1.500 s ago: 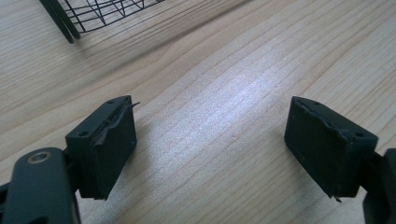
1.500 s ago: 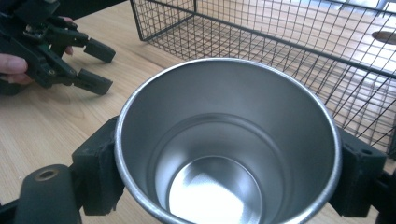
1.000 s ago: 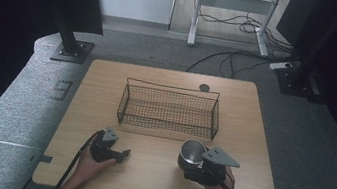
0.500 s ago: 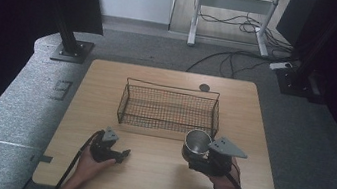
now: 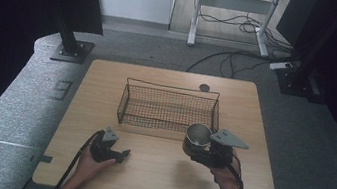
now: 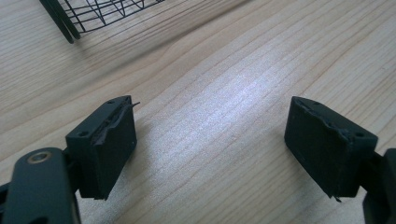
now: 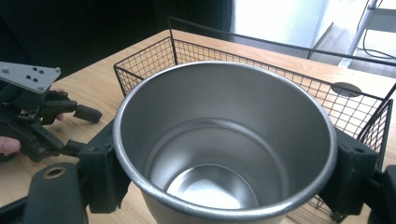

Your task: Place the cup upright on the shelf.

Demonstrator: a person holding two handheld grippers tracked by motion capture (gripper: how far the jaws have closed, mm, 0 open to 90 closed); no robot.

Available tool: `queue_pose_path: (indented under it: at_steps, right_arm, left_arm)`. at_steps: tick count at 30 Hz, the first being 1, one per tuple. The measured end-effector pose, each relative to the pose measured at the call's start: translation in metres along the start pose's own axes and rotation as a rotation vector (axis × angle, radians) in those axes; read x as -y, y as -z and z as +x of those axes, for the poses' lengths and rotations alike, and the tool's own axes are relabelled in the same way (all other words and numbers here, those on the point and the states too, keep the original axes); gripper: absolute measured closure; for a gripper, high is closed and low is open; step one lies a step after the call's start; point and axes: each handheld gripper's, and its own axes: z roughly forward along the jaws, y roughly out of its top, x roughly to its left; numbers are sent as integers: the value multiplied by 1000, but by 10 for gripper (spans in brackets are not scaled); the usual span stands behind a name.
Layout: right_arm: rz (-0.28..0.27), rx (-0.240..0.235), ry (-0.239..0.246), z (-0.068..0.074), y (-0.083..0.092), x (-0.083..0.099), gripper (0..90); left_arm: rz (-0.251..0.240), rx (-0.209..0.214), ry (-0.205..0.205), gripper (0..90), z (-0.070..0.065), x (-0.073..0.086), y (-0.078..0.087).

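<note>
My right claw [image 7: 224, 182] is squeezed tight on the shiny round metal cup [image 5: 197, 137], lifted just in front of the black wire basket [image 5: 168, 107]. Next it goes in the basket. My left claw [image 6: 210, 149] rests wide open and empty on the wooden tabletop [image 5: 153, 183].

A basket [image 5: 168, 107] sits in the middle of the desk [image 5: 108, 75]. A cup [image 5: 197, 138] is just in front of the basket's right end, between the jaws of the right claw [image 5: 192, 151]. The left claw [image 5: 123, 155] is well to the left of the cup, near the desk's front edge. A small disc [image 5: 204, 87] lies behind the basket.
</note>
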Motion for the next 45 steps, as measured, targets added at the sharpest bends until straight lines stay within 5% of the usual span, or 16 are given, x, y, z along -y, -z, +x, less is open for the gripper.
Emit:
queue_pose_path:
  at_steps: [19,45]
  right_arm:
    - [-6,30,-3,-12,-8,-18,181]
    - [-1,40,-34,-37,-42,-41,181]
  left_arm:
    - [0,0,-1,167,0,0,0]
    - [1,0,-1,167,0,0,0]
